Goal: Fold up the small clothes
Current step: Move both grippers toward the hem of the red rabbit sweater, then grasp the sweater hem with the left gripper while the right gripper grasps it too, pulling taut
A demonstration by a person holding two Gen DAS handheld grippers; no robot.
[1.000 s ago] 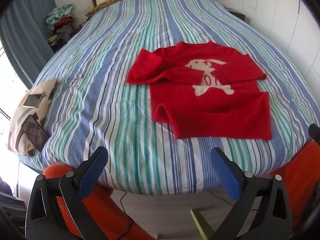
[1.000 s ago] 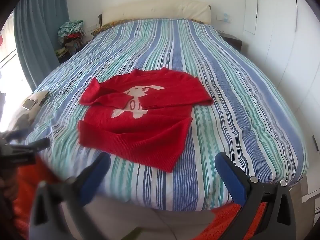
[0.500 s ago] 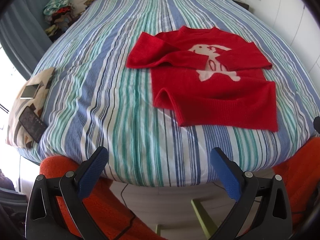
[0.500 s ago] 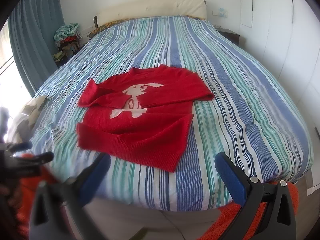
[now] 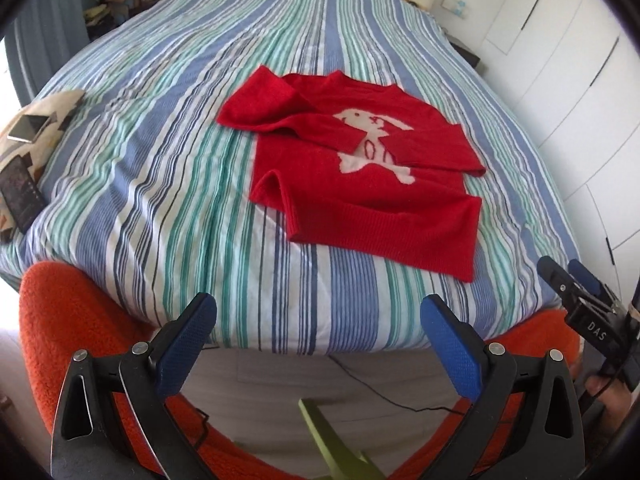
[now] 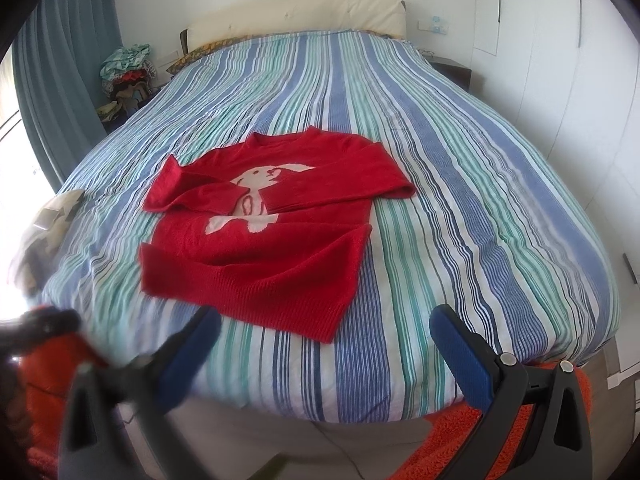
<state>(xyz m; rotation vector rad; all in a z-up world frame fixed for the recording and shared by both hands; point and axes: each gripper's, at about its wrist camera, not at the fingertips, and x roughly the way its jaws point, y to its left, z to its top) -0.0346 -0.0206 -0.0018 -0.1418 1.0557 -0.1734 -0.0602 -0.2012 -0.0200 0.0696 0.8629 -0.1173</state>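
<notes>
A small red sweater (image 5: 360,176) with a white rabbit on the front lies on the striped bed (image 5: 168,160), both sleeves folded in over the chest. It also shows in the right wrist view (image 6: 264,236). My left gripper (image 5: 318,320) is open and empty, held off the bed's front edge, well short of the sweater's hem. My right gripper (image 6: 326,332) is open and empty, also before the front edge; it shows at the far right of the left wrist view (image 5: 576,280).
A patterned cushion (image 5: 44,120) with a phone (image 5: 20,192) and a small case lies at the bed's left edge. A clothes pile (image 6: 128,72) and curtain stand at back left. White wardrobe doors (image 6: 580,80) line the right. Orange-clad legs (image 5: 76,328) are below the grippers.
Both grippers have moved closer to the bed and shifted slightly; the sweater looks larger and lower in view. The sweater itself has not moved. Both stay open.
</notes>
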